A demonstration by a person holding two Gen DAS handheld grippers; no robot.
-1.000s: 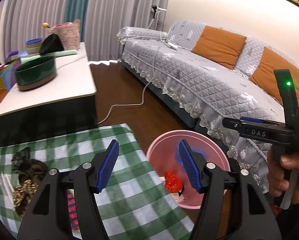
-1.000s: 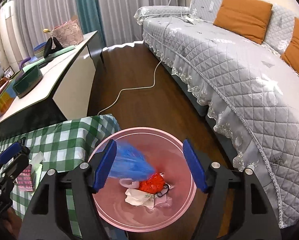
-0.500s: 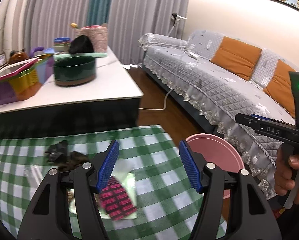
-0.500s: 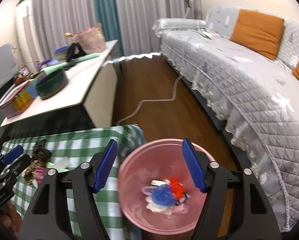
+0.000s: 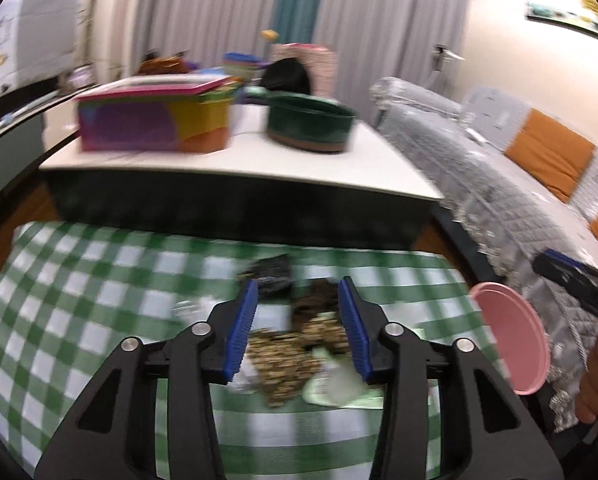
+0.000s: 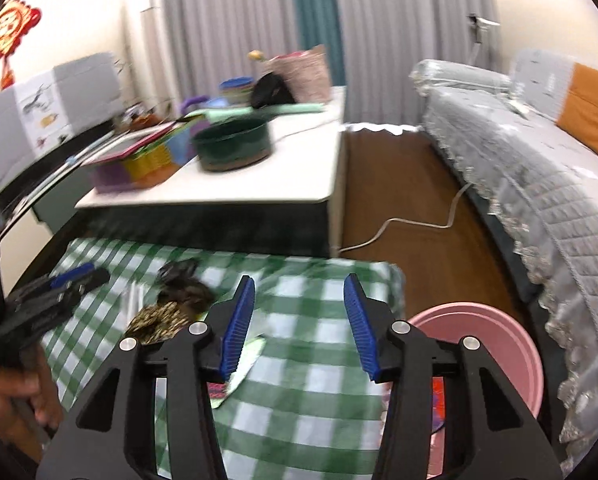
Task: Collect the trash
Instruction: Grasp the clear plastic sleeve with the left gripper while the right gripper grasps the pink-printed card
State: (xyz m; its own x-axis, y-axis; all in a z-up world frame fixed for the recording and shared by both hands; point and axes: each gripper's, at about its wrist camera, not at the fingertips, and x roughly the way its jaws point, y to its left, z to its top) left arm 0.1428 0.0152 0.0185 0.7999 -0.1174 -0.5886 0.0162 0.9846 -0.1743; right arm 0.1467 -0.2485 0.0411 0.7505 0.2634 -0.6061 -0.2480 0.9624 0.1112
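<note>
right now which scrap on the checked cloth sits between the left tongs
The leopard-print scrap. It lies in the gap of the open left tongs, while the black crumpled piece sits farther back and the pale green wrapper lies off to the right.

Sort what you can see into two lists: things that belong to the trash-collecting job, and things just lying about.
Job:
- leopard-print scrap
- dark crumpled scrap
- pale green wrapper
- pink bin
- left claw
- right claw

Lying about:
- green bowl
- colourful box
- sofa
</note>
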